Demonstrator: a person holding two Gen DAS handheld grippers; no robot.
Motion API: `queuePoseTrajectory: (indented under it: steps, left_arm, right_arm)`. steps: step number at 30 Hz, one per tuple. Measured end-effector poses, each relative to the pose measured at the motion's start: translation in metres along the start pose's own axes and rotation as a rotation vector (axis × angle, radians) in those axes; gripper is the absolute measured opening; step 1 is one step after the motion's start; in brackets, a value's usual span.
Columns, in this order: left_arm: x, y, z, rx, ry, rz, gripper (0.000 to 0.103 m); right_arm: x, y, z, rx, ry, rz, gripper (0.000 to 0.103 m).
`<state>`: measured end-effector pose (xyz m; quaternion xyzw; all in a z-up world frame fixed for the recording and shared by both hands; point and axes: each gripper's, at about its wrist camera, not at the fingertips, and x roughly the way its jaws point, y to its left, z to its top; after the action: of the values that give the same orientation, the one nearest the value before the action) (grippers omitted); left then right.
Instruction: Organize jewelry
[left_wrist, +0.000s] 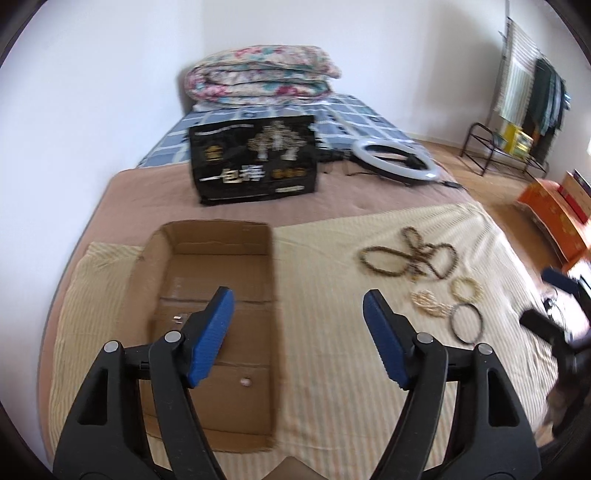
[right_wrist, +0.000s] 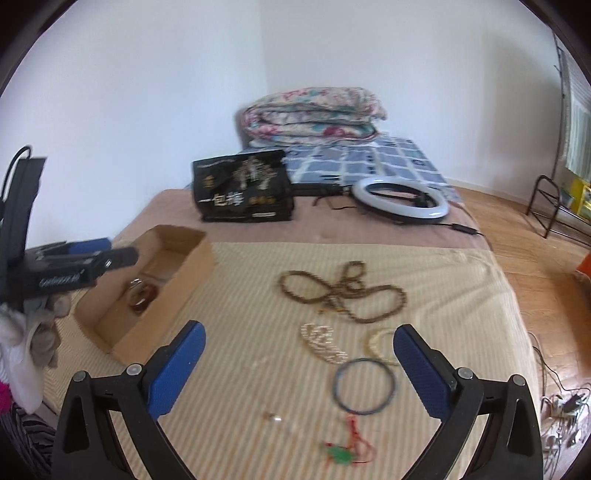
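Note:
An open cardboard box (left_wrist: 214, 280) lies on the striped cloth, holding a small metal piece (left_wrist: 180, 316) and a bead (left_wrist: 245, 382); in the right wrist view the box (right_wrist: 147, 291) also holds a reddish bangle (right_wrist: 140, 297). My left gripper (left_wrist: 299, 310) is open and empty over the box's right edge. Jewelry lies to the right: a brown bead necklace (right_wrist: 343, 291), a pale beaded piece (right_wrist: 325, 343), a cream bracelet (right_wrist: 380, 341), a dark blue bangle (right_wrist: 364, 386), a green pendant on red cord (right_wrist: 341, 454). My right gripper (right_wrist: 299, 354) is open and empty above them.
A black printed bag (right_wrist: 242, 186) and a white ring light (right_wrist: 400, 201) lie farther back on the bed. A folded floral quilt (right_wrist: 314, 112) sits by the wall. The bed edge and wooden floor (right_wrist: 546, 280) are to the right, with an orange box (left_wrist: 554, 214).

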<state>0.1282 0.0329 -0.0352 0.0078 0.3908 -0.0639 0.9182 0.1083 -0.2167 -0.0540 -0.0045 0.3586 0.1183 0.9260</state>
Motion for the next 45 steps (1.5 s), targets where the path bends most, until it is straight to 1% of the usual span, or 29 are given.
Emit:
queuePoseTrajectory:
  steps: [9,13,16,18,21,24,27,28,29,30,31,33,35,40,42,45]
  left_arm:
    - [0.0,-0.059,-0.016,0.084,0.023,-0.095,0.075]
    - [0.005,-0.076,-0.023,0.125,0.04,-0.119,0.075]
    - [0.011,-0.087,-0.032,0.144,0.066,-0.149,0.075]
    - [0.014,-0.095,-0.038,0.155,0.086,-0.171,0.075]
    - [0.018,-0.103,-0.047,0.162,0.108,-0.195,0.075]
    - [0.03,-0.107,-0.057,0.148,0.148,-0.215,0.075]
    - [0.044,-0.109,-0.068,0.139,0.215,-0.241,0.074]
    - [0.048,-0.11,-0.071,0.137,0.228,-0.249,0.074]
    - [0.05,-0.111,-0.074,0.139,0.238,-0.257,0.073]
    - [0.052,-0.114,-0.077,0.145,0.246,-0.262,0.069]
    - [0.054,-0.116,-0.079,0.153,0.251,-0.267,0.066]
    - [0.057,-0.121,-0.083,0.165,0.258,-0.28,0.066]
    - [0.06,-0.125,-0.087,0.179,0.27,-0.294,0.061]
    - [0.072,-0.134,-0.096,0.217,0.305,-0.304,0.051]
    - [0.077,-0.135,-0.098,0.218,0.314,-0.294,0.049]
    - [0.082,-0.134,-0.098,0.206,0.324,-0.296,0.042]
  right_arm:
    - [-0.006,-0.068,0.003,0.108,0.011,-0.057,0.103]
    - [-0.006,-0.087,0.003,0.127,0.013,-0.067,0.103]
    - [0.001,-0.094,0.003,0.108,0.032,-0.082,0.103]
    - [0.009,-0.099,0.004,0.109,0.052,-0.075,0.103]
    - [0.023,-0.104,0.005,0.116,0.09,-0.04,0.103]
    - [0.041,-0.106,0.004,0.113,0.134,-0.019,0.101]
    - [0.064,-0.103,0.002,0.101,0.198,0.007,0.094]
    - [0.072,-0.101,0.001,0.095,0.221,0.008,0.09]
    - [0.079,-0.1,-0.001,0.089,0.239,0.007,0.087]
    - [0.086,-0.099,-0.002,0.084,0.258,0.01,0.085]
    - [0.094,-0.098,-0.003,0.081,0.279,0.011,0.084]
    - [0.106,-0.097,-0.006,0.083,0.309,0.004,0.082]
    - [0.115,-0.096,-0.008,0.087,0.328,0.002,0.078]
    - [0.127,-0.094,-0.01,0.068,0.35,-0.016,0.073]
    - [0.13,-0.096,-0.011,0.065,0.353,-0.022,0.07]
    - [0.135,-0.096,-0.01,0.065,0.36,-0.024,0.065]
